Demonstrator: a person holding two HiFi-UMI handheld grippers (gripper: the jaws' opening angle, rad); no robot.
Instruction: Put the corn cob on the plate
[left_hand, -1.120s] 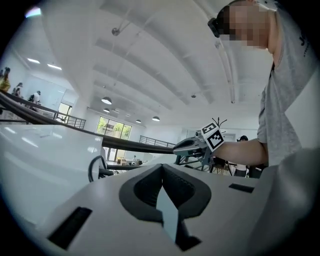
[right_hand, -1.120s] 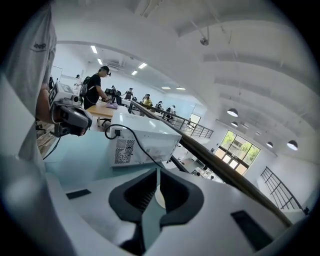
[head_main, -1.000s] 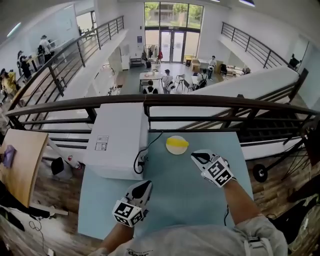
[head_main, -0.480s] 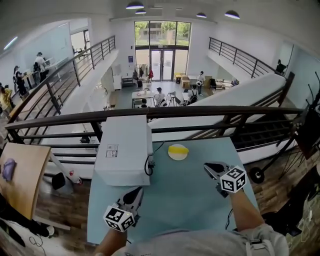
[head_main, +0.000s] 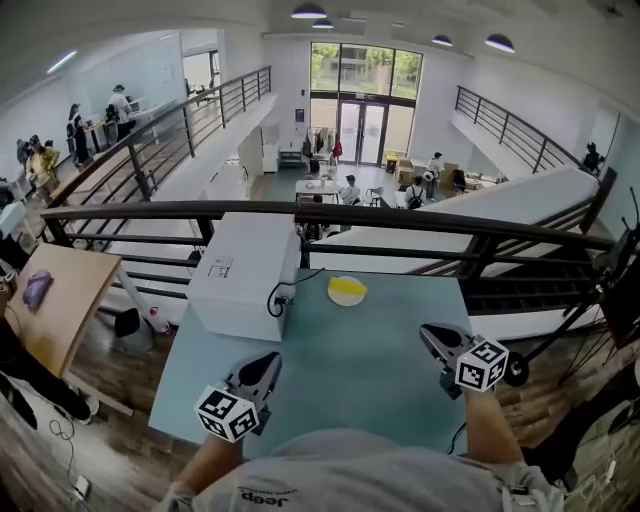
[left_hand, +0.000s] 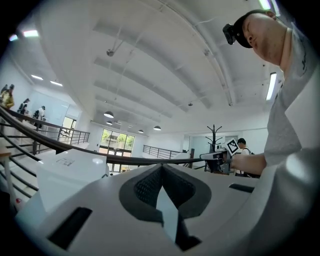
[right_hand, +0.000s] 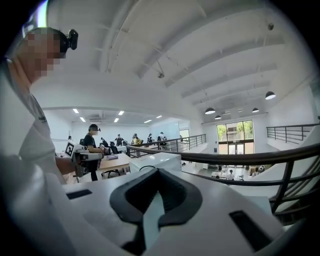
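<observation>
Two claws, both clenched on nothing: left gripper over the near-left of the table, right gripper over the near-right. In each gripper view the pads met with nothing between them. Corn cob lay on the plate at the far middle of the table, well apart from both grippers. Placing looked done; the step in hand read as parking the hands clear.

To do it well: hold both grippers on the near side, off the plate, and make no sweep across the middle that could nudge the rim or roll the cob off. Mind the cable that hung from the white box just left of the plate.

Surface was a plain pale-blue top, flat. Dark railing ran behind the table's far edge, with an open hall and seated people below. A wooden desk with a purple thing stood far left.
</observation>
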